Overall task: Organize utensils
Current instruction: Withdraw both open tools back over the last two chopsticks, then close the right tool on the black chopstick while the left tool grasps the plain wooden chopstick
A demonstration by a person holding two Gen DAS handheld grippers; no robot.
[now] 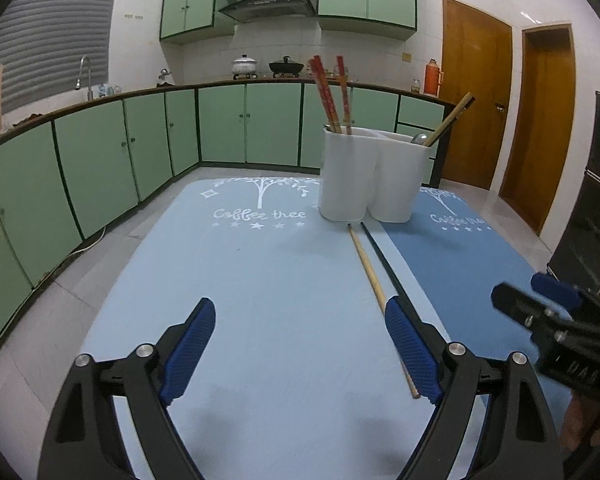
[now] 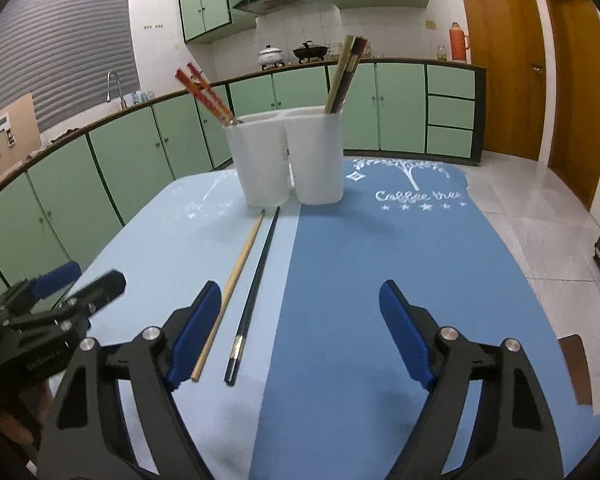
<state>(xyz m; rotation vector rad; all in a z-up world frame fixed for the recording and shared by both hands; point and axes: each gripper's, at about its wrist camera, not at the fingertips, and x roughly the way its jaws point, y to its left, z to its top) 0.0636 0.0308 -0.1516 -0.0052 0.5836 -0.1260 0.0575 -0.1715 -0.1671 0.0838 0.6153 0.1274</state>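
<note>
Wooden chopstick (image 2: 231, 288), pale tan, lies flat on the tabletop (image 2: 340, 360) next to a black chopstick (image 2: 256, 288) w/ a small patterned band near its near end. Both run roughly parallel, close but not touching, far tips pointing at the white holder (image 2: 288, 160). They sit on the light blue mat (image 1: 260, 300), just beside its seam w/ the darker blue mat (image 2: 380, 280). Both mats carry a white tree print & "Coffee tree" lettering.

White holder is a two-compartment plastic caddy, upright, at the far end of the mats, straddling the seam. Left compartment has red chopsticks (image 1: 332, 92) leaning out; right one has tan & dark chopsticks (image 2: 346, 72), plus a metal utensil end seen in the left wrist view.

Left claw (image 1: 300, 344) is spread wide, blue pads apart, nothing between them; its right pad (image 1: 410, 352) overlaps the near ends of the two loose sticks in view; contact can't be told. Right claw (image 2: 300, 332) also spread, gripping nothing; the near ends of both sticks lie between its fingers, close to the left pad (image 2: 196, 332).

Green cabinets (image 1: 140, 144) & wooden doors (image 1: 476, 92) behind.
</note>
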